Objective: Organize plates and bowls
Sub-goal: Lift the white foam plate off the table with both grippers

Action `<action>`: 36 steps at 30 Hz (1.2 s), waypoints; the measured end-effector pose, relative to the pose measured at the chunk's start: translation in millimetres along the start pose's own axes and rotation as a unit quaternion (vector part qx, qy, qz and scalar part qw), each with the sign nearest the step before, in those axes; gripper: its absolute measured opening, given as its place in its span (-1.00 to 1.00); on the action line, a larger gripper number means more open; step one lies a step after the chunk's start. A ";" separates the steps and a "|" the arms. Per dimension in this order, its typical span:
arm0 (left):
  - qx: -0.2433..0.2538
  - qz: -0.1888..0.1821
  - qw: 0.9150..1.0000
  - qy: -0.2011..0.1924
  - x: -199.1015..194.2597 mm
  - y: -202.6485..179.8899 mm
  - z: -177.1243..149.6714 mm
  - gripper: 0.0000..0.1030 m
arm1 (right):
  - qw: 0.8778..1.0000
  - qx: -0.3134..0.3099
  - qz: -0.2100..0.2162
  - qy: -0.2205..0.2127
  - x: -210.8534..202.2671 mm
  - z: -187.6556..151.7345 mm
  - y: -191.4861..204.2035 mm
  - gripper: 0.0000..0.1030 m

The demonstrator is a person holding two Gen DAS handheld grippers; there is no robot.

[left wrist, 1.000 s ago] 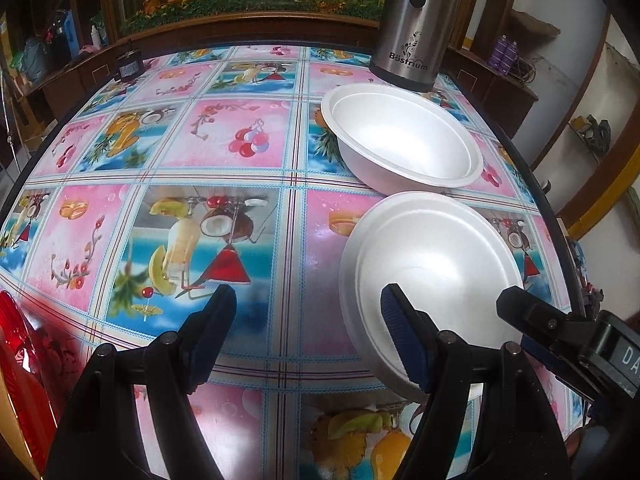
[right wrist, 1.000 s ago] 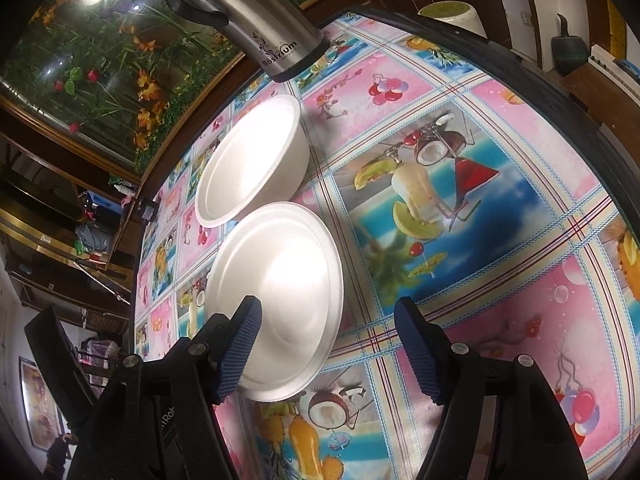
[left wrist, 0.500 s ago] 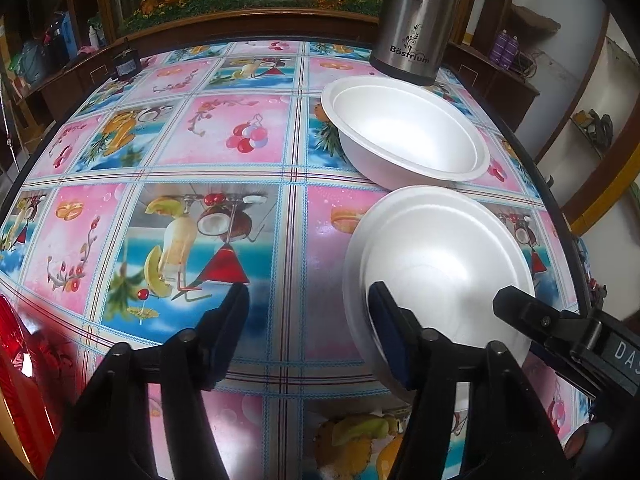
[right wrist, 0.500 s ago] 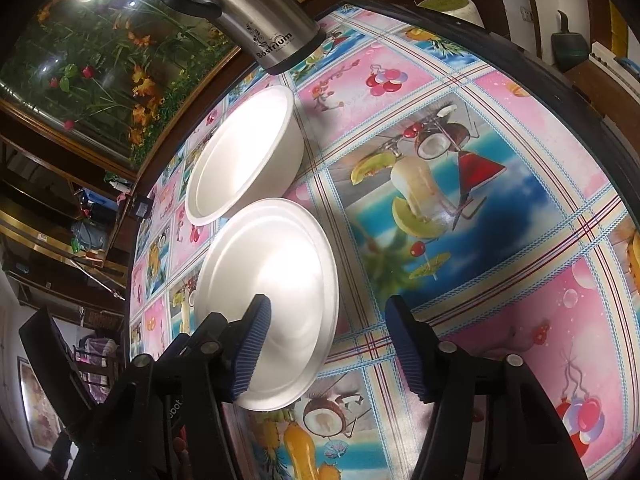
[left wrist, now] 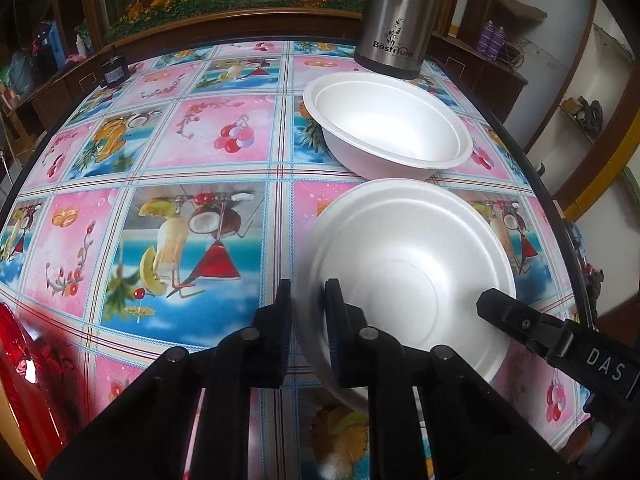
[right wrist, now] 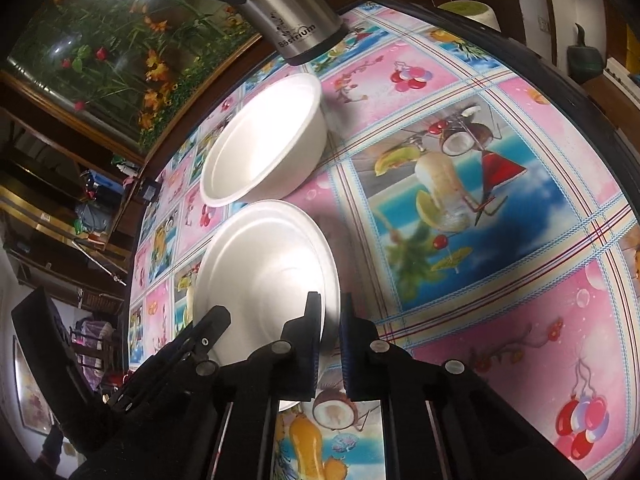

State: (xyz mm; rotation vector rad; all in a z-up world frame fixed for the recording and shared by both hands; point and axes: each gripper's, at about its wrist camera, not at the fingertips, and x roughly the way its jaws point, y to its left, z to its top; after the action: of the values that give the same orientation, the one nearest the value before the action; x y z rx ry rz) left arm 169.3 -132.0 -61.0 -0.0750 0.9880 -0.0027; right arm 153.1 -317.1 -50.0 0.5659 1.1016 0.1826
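Note:
A white foam plate [left wrist: 412, 264] lies near the table's edge; it also shows in the right wrist view [right wrist: 264, 272]. My left gripper [left wrist: 307, 300] is shut on the plate's left rim. My right gripper [right wrist: 330, 320] is shut on the plate's right rim. A white foam bowl [left wrist: 388, 128] stands just behind the plate, close to its far rim; it also shows in the right wrist view [right wrist: 264, 140]. The right gripper's body [left wrist: 560, 344] shows at the plate's right side in the left wrist view.
A steel thermos jug [left wrist: 394, 20] stands behind the bowl, also in the right wrist view [right wrist: 280, 12]. The table [left wrist: 180, 160] carries a pink and blue fruit-print cloth. A red object [left wrist: 24, 380] lies at the near left. A small dark box [left wrist: 114, 72] sits far left.
Both grippers were open astride the plate's rim; both have closed onto its opposite edges. The plate and the bowl have stayed in place.

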 end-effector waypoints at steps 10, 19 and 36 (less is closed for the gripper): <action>0.008 -0.011 1.000 -0.014 -18.9 0.3 -6.1 -0.77 | 1.000 -0.001 0.008 -0.013 -17.8 -10.0 2.6 -0.84; 0.011 -0.011 1.000 -0.020 -33.3 2.9 -14.9 -0.76 | 1.000 -0.007 0.009 -0.018 -32.4 -23.0 7.1 -0.84; 0.002 -0.015 0.999 -0.032 -59.9 18.0 -26.0 -0.76 | 0.999 -0.024 0.015 -0.030 -51.6 -38.1 25.1 -0.84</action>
State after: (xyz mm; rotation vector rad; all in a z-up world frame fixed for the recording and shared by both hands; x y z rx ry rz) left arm 114.1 -113.5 -26.5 -0.0859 0.9237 -0.0300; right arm 99.5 -304.1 -8.8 0.5426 1.0283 0.2167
